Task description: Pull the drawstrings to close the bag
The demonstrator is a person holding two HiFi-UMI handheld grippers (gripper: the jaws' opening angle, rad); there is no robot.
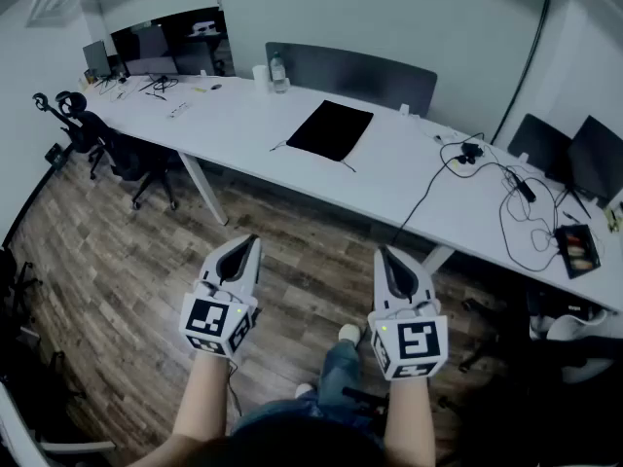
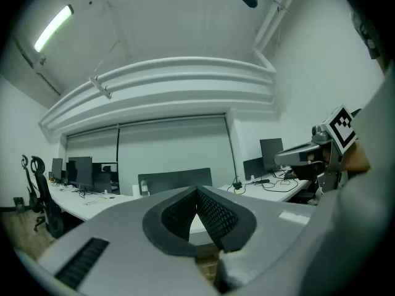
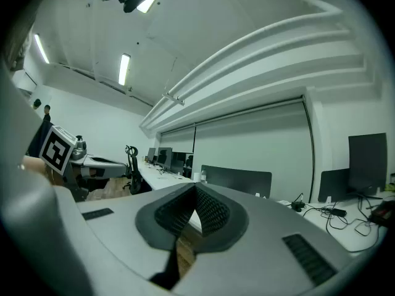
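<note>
A flat black bag (image 1: 330, 129) lies on the long white table (image 1: 243, 120), with thin drawstrings trailing from its near corners. Both grippers hang well short of the table, over the wooden floor. My left gripper (image 1: 250, 242) is shut with nothing in it, its tip pointing toward the table. My right gripper (image 1: 385, 255) is also shut and empty, beside the left one. In the left gripper view the dark pads (image 2: 199, 193) meet at the tip. The right gripper view shows its pads (image 3: 195, 191) closed together too. The bag is hidden in both gripper views.
Black cables (image 1: 487, 178) and a small device sprawl on the table's right part. A water bottle (image 1: 279, 72) and a grey divider panel (image 1: 350, 71) stand at the back. Office chairs (image 1: 107, 144) sit at the left, monitors (image 1: 569, 154) at the right. The person's legs and shoes (image 1: 336, 353) show below.
</note>
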